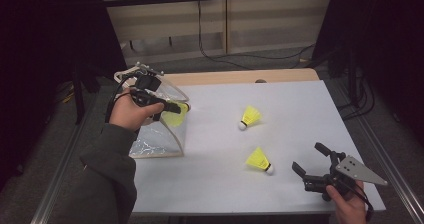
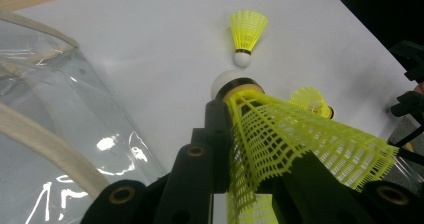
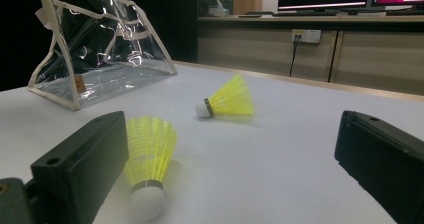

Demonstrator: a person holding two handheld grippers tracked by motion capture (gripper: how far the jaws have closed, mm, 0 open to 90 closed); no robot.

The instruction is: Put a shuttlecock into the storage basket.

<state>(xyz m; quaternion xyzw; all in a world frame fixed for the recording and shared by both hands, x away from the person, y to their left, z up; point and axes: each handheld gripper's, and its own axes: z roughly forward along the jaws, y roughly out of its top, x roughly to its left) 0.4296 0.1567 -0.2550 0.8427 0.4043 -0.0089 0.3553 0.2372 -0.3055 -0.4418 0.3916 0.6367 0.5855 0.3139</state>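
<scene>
Meanwhile, a shuttlecock held above the pouch

At the tabletop's left edge, the left gripper (image 1: 172, 107) clamped a yellow shuttlecock (image 2: 280, 134) over the clear pouch (image 1: 157, 139), long axis level, cork pointing right. Near the front right corner, the right gripper (image 1: 310, 159) gaped wide.

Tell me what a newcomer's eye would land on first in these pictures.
The bright yellow shuttlecocks stand out: one is clamped in the left claw above the clear plastic bag at the table's left edge. Two more lie on the white table, the far shuttlecock mid-table and the near shuttlecock just ahead of the open right claw.
</scene>
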